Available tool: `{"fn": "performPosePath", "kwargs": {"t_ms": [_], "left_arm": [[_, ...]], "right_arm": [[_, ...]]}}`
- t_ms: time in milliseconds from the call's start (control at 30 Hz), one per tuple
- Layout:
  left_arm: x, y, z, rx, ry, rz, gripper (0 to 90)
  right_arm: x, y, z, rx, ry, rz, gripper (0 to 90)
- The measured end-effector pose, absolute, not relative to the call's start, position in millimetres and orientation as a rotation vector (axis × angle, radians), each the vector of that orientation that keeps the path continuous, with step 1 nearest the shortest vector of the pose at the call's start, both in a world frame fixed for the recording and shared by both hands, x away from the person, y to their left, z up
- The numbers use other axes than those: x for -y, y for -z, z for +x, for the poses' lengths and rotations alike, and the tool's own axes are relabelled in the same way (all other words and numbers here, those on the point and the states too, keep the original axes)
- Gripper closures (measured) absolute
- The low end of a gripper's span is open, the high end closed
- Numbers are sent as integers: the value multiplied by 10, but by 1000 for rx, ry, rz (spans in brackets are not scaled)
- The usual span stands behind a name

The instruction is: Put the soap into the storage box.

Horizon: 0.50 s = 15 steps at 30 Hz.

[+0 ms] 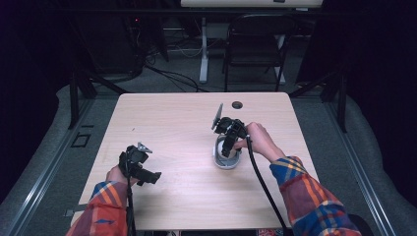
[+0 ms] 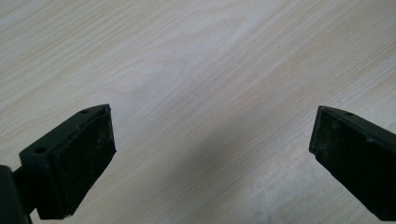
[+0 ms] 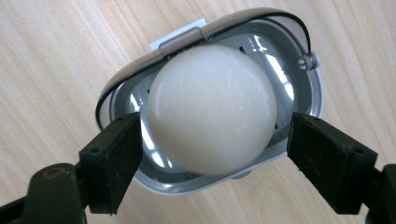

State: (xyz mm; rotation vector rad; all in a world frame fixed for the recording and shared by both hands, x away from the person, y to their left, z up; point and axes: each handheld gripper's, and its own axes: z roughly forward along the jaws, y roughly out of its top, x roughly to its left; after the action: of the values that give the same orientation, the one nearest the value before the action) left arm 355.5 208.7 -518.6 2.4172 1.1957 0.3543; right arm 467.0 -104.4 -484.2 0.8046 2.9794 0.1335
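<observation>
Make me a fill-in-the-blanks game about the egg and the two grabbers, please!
1. The white egg sits in a shiny ____ holder.
2. The ____ gripper has a jaw on each side of the egg.
3. The left gripper is open over bare ____.

Missing words: metal; right; table

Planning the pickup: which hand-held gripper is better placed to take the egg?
Right. The right hand-held gripper is open with its jaws either side of the egg in the egg slicer; the left hand-held gripper faces bare table.
</observation>
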Motion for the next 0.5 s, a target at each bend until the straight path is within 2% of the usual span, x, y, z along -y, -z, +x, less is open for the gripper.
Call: {"fn": "performPosePath", "kwargs": {"t_ms": [500], "left_arm": [[-2085,5188,3556,-1199,-351,2415,3]], "right_arm": [[1267,4592,4475,-2948,-240,775,60]]}}
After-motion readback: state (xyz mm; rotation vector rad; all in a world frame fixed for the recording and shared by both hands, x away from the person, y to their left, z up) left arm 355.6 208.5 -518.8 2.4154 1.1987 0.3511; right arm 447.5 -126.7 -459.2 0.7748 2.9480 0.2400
